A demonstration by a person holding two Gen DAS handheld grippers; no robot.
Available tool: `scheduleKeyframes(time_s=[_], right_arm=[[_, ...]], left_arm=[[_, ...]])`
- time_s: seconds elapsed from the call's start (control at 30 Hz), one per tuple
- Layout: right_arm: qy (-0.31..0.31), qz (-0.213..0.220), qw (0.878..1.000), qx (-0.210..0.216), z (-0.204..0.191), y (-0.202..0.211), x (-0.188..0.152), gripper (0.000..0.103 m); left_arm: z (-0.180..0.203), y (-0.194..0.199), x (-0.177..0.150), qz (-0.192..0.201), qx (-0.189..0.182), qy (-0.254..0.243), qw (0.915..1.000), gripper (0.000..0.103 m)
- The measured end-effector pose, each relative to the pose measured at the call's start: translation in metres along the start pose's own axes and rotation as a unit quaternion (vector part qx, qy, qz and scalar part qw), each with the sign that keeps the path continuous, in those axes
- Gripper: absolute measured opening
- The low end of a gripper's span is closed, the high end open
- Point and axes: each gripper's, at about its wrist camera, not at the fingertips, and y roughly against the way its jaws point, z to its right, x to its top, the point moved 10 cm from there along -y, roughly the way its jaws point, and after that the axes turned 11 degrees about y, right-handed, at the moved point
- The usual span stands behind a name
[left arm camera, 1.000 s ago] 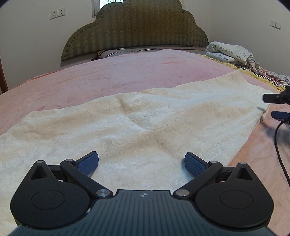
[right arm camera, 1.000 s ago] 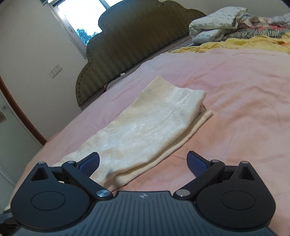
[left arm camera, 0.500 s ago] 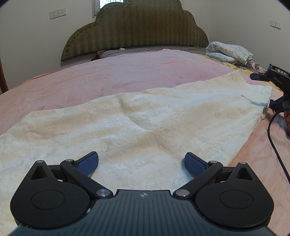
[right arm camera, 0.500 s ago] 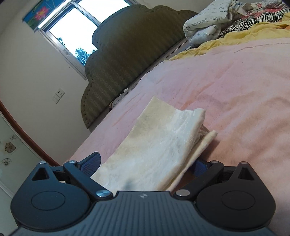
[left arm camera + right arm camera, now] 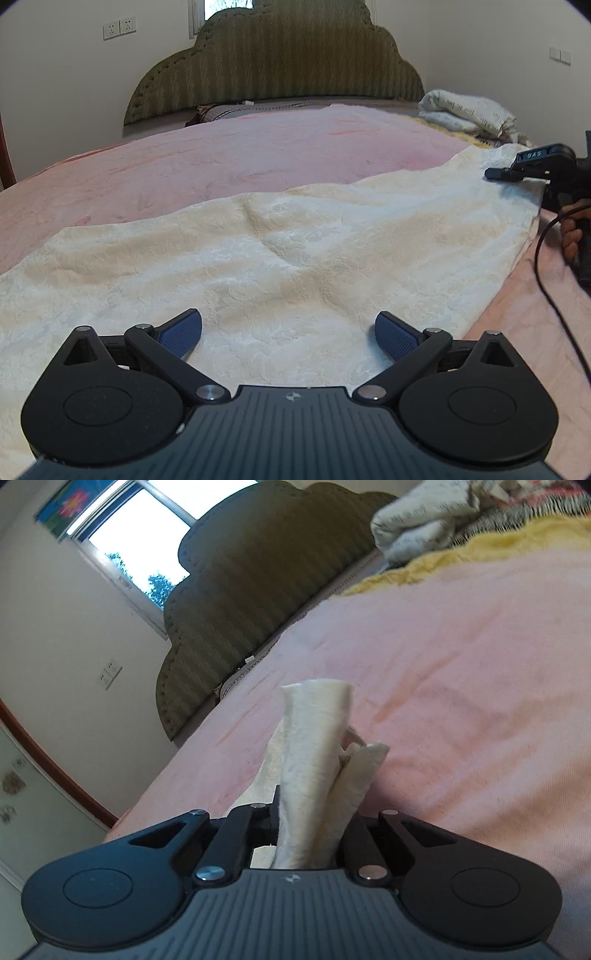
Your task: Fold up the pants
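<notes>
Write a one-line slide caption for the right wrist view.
Right gripper clamped on the bunched end of cream pants over a pink bedspread, olive headboard behind.

A bedroom in a home. A wide bed (image 5: 258, 162) fills both views, spread with a pink blanket (image 5: 461, 672) and backed by a scalloped, padded olive headboard (image 5: 273, 62). Folded bedding (image 5: 465, 114) is piled at the far corner — next to it a yellow cover (image 5: 443, 557) and what looks like a zebra-striped cloth, though it is blurred. The walls are plain and pale, with sockets (image 5: 119, 26) and a light switch (image 5: 560, 56). A window (image 5: 147, 542) behind the headboard shows trees and daylight — a flower picture (image 5: 64, 507) hangs above it.
</notes>
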Motion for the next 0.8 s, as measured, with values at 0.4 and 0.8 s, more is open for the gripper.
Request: scheduleKeyframes(time_s=[0.4, 0.8], right_arm=[[0.338, 0.048, 0.939, 0.028, -0.173, 0.035, -0.006, 0.007], [0.514, 0.004, 0.850, 0.116, -0.289, 0.044, -0.136, 0.007]], left_arm=[[-0.007, 0.015, 0.062, -0.047, -0.319, 0.397, 0.8592, 0.103], [-0.038, -0.044, 0.047, -0.107, -0.339, 0.594, 0.7219, 0.098]])
